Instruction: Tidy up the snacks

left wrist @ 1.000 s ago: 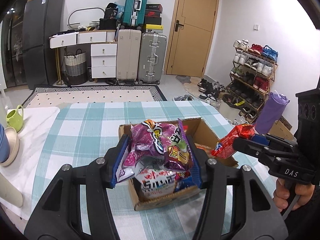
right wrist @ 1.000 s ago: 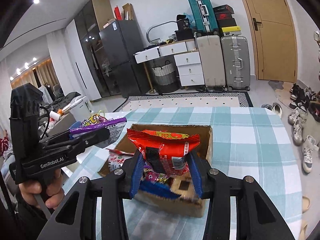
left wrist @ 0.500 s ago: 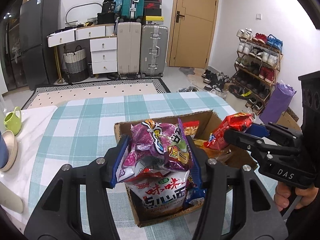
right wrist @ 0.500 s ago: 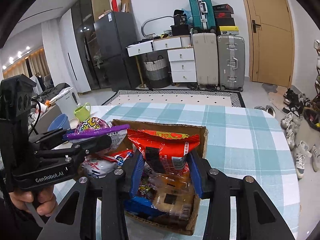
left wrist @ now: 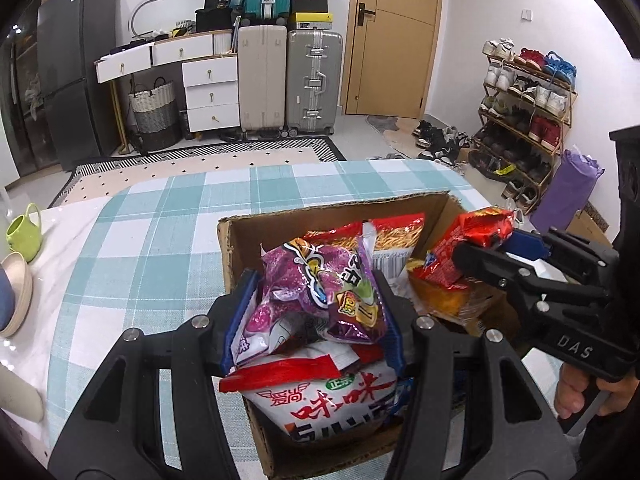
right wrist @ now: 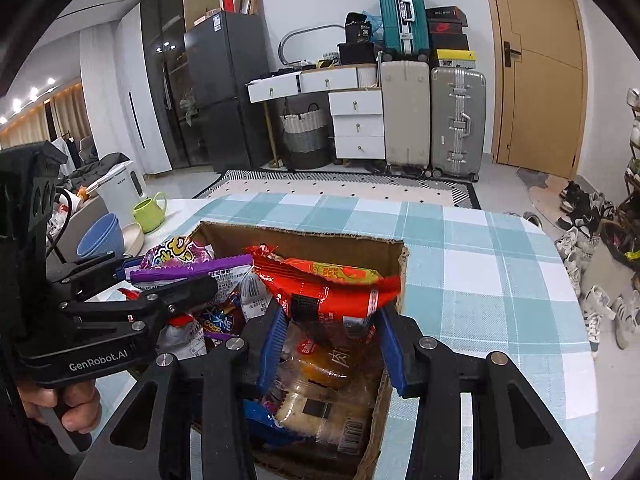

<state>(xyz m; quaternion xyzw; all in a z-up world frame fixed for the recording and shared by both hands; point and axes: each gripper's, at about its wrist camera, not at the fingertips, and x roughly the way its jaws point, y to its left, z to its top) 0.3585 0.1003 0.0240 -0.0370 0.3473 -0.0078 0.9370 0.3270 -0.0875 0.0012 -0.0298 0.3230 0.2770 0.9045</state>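
A cardboard box (left wrist: 236, 248) (right wrist: 304, 242) holding several snack packets stands on the checked tablecloth. My left gripper (left wrist: 316, 312) is shut on a purple snack bag (left wrist: 320, 284), held just over the near part of the box above a white and red packet (left wrist: 320, 392). My right gripper (right wrist: 332, 332) is shut on a red snack packet (right wrist: 328, 284) and hovers over the right half of the box, above clear-wrapped pastries (right wrist: 320, 384). Each gripper shows in the other's view: the right gripper (left wrist: 472, 254) with its red packet (left wrist: 476, 240), the left gripper (right wrist: 176, 280) with the purple bag (right wrist: 180, 254).
A green mug (left wrist: 24, 234) (right wrist: 150, 210) and stacked bowls (right wrist: 104, 238) sit on the white cloth to the left of the box. Checked tablecloth (right wrist: 480, 280) stretches to the right and behind the box. Suitcases, drawers, a fridge and a shoe rack (left wrist: 524, 112) stand beyond the table.
Both grippers have come down and forward toward the box with their packets still held. The box now looms larger and its contents lie right beneath the held snacks.
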